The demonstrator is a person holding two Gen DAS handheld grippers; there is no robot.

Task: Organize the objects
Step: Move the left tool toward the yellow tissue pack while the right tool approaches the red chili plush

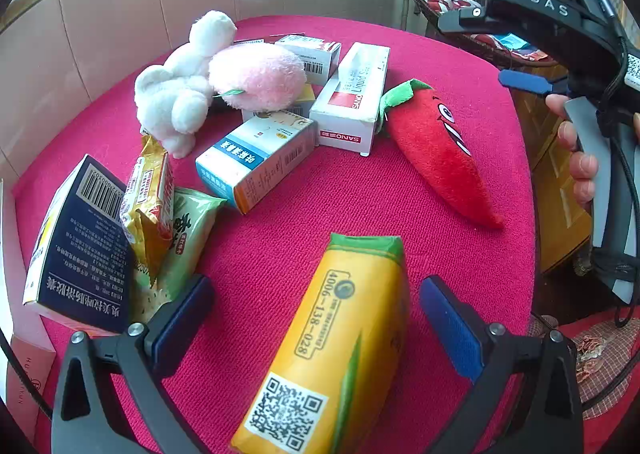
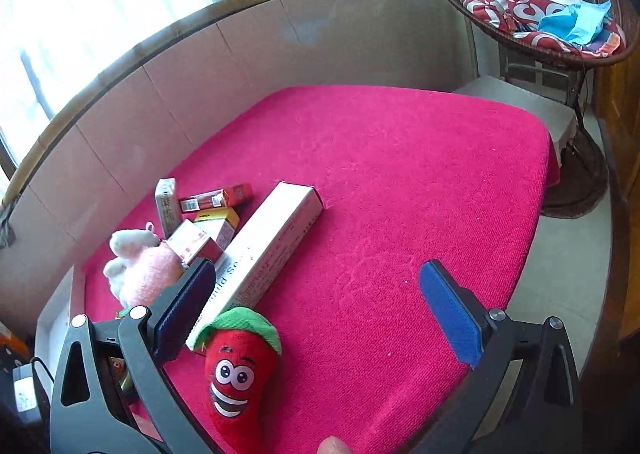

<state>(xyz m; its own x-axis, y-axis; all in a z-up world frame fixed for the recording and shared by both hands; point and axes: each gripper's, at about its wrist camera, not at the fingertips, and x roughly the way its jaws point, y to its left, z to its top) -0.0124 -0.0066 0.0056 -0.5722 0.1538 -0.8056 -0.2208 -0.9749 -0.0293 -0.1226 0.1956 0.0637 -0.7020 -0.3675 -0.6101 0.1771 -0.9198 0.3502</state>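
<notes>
Right now the left gripper (image 1: 316,318) is spread wide over the yellow packet (image 1: 340,338), which lies between its blue pads on the near part of the red mat (image 1: 280,246), touched by neither; closing on it looks like the step in hand. The right gripper (image 2: 316,314) is equally wide and empty, with the chilli plush (image 2: 236,370) below it. Toward the mat's left edge lean a dark blue box (image 1: 80,246) and snack packets (image 1: 152,205). Farther off, the blue-and-white medicine box (image 1: 256,161), SANO box (image 1: 352,97), pink plush (image 1: 256,75) and white plush (image 1: 180,85) crowd the far-left corner. Next the left jaws must lower squarely, then shut.
</notes>
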